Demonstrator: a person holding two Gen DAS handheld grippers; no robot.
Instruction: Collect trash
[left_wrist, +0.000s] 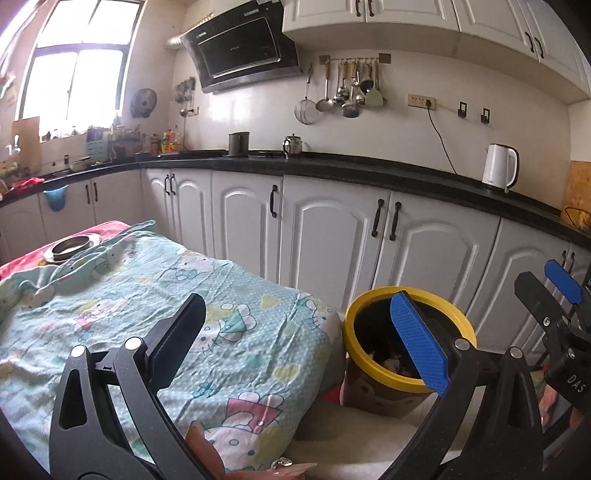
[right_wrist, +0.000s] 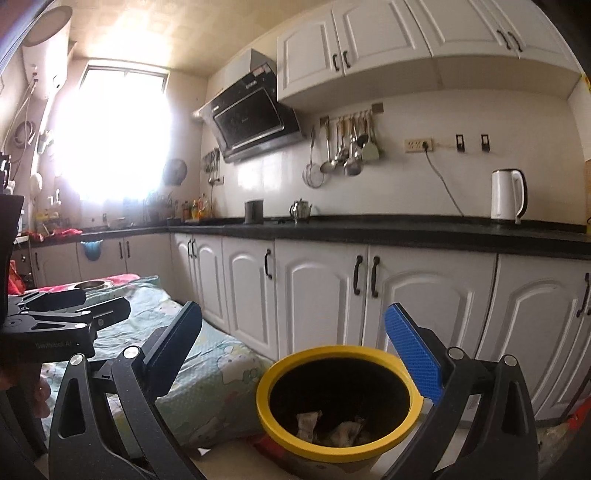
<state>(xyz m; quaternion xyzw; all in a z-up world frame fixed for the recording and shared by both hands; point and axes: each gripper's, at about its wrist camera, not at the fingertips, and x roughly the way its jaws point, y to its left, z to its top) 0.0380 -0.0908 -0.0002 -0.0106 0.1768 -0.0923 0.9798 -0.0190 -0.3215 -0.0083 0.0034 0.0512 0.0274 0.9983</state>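
Close to the lens in the left wrist view, the left gripper (left_wrist: 299, 338) stands wide apart with nothing between its blue-padded fingers (left_wrist: 419, 341); it hangs over the corner of a table covered by a pale green cartoon-print cloth (left_wrist: 155, 295). The right gripper (right_wrist: 291, 347) is spread just as wide and holds nothing either; it hangs above the bin (right_wrist: 340, 406).

The bin is round, dark inside, with a bright yellow rim, and it stands on the floor just beside the table's corner, in front of the white lower cabinets (right_wrist: 325, 291). The right wrist view looks down into it and shows crumpled pale scraps of trash (right_wrist: 332, 428) lying at the bottom. The left wrist view sees the bin (left_wrist: 410, 339) more from the side, its brown printed wall showing, with the scraps only partly visible past the blue pad.

At the far end of the cloth sits a metal bowl (left_wrist: 72, 248), clearer in the left view. The left view also catches the right gripper at its right edge; the right view catches the left gripper at its left edge.

Farther back, a black worktop (left_wrist: 332, 168) carries a white kettle (left_wrist: 500, 166), under a range hood (left_wrist: 243, 51) and hanging utensils (left_wrist: 347, 90).
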